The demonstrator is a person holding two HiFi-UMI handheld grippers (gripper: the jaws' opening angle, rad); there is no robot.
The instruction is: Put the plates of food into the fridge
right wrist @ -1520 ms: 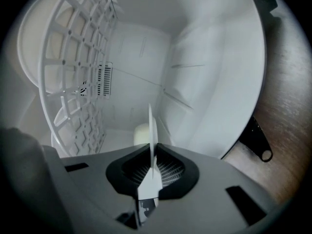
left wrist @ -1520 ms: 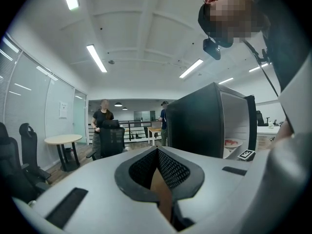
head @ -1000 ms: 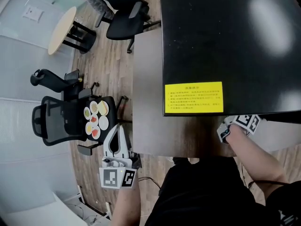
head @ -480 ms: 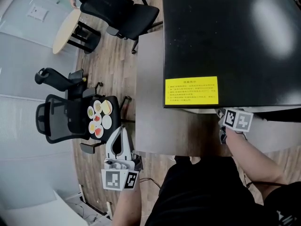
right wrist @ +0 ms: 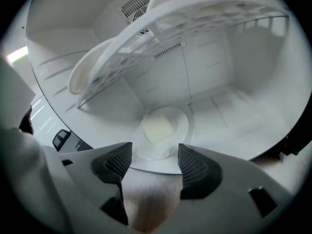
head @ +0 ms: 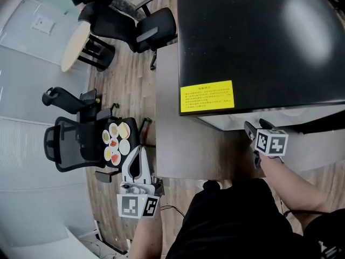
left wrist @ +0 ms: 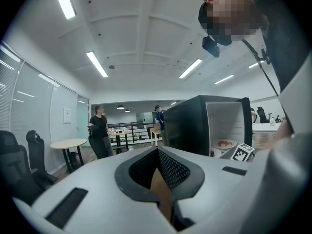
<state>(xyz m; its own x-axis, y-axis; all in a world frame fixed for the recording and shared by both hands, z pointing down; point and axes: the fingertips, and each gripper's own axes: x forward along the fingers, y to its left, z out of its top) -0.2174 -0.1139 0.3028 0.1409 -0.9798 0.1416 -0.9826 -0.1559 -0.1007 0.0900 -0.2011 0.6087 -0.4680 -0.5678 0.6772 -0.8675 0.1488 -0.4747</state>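
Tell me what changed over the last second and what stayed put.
The right gripper rolled at the mouth of the fridge, and its jaws have just been opening. The plate now lies free on the fridge floor, its near rim between them, unpressed. Unchanged: the left gripper stays shut beside the chair, whose remaining plates lie untouched.

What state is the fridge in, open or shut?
Open: the fridge shows its white inside, with a plate on a shelf.
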